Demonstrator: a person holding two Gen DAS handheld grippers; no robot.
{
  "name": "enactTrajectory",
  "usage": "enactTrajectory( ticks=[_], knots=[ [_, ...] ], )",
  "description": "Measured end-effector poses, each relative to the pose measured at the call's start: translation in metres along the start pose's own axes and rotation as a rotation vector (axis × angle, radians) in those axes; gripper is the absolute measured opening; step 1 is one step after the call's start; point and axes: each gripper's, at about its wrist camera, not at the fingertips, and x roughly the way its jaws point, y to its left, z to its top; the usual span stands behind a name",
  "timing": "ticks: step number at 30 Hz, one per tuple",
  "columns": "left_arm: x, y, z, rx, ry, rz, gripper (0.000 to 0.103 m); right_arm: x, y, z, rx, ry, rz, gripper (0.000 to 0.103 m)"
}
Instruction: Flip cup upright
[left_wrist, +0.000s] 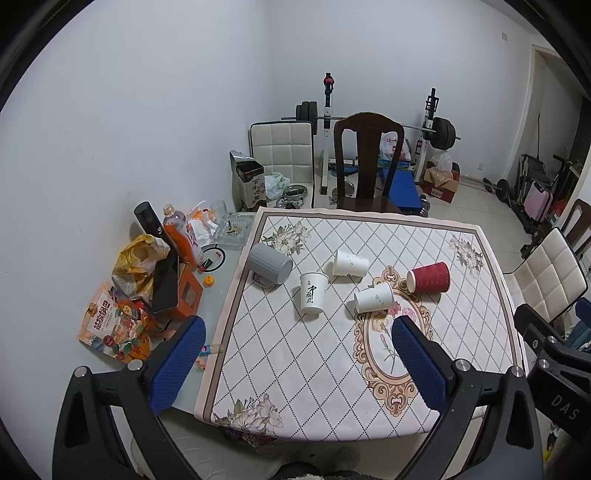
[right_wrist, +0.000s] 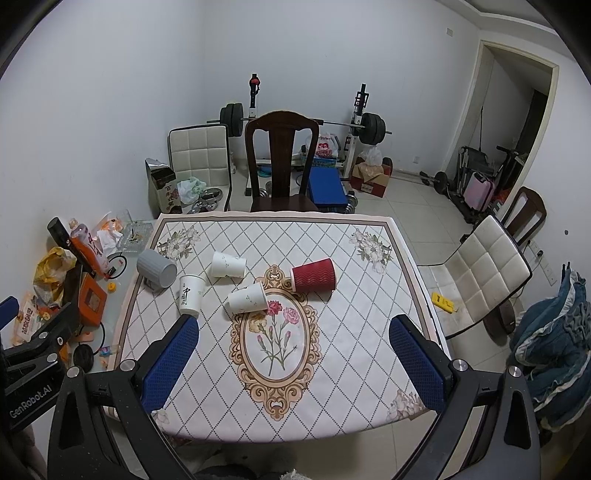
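Observation:
Several cups sit on the patterned tablecloth (left_wrist: 295, 369). A white cup with green writing (left_wrist: 312, 293) stands upright; it also shows in the right wrist view (right_wrist: 190, 295). On their sides lie a grey ribbed cup (left_wrist: 269, 264) (right_wrist: 157, 272), two white cups (left_wrist: 350, 263) (left_wrist: 373, 297) (right_wrist: 228, 264) (right_wrist: 247, 297) and a red ribbed cup (left_wrist: 429, 277) (right_wrist: 314, 277). My left gripper (left_wrist: 295, 367) is open and empty, held above the table's near left part. My right gripper (right_wrist: 293, 363) is open and empty above the near middle.
Snack bags (left_wrist: 114, 325), an orange bottle (left_wrist: 183, 236), a glass ashtray (left_wrist: 234, 229) and boxes crowd the table's left strip. A dark wooden chair (right_wrist: 282, 162) stands at the far edge, a white padded chair (right_wrist: 484, 273) at the right. Gym gear lines the back wall.

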Motion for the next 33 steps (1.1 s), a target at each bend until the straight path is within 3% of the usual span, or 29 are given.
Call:
enactTrajectory(
  ticks=[33],
  knots=[
    [-0.0050, 0.0008, -0.0002, -0.011, -0.005, -0.007, 0.103, 0.0000, -0.0003, 0.0006, 0.000, -0.004, 0.001, 0.103]
  ],
)
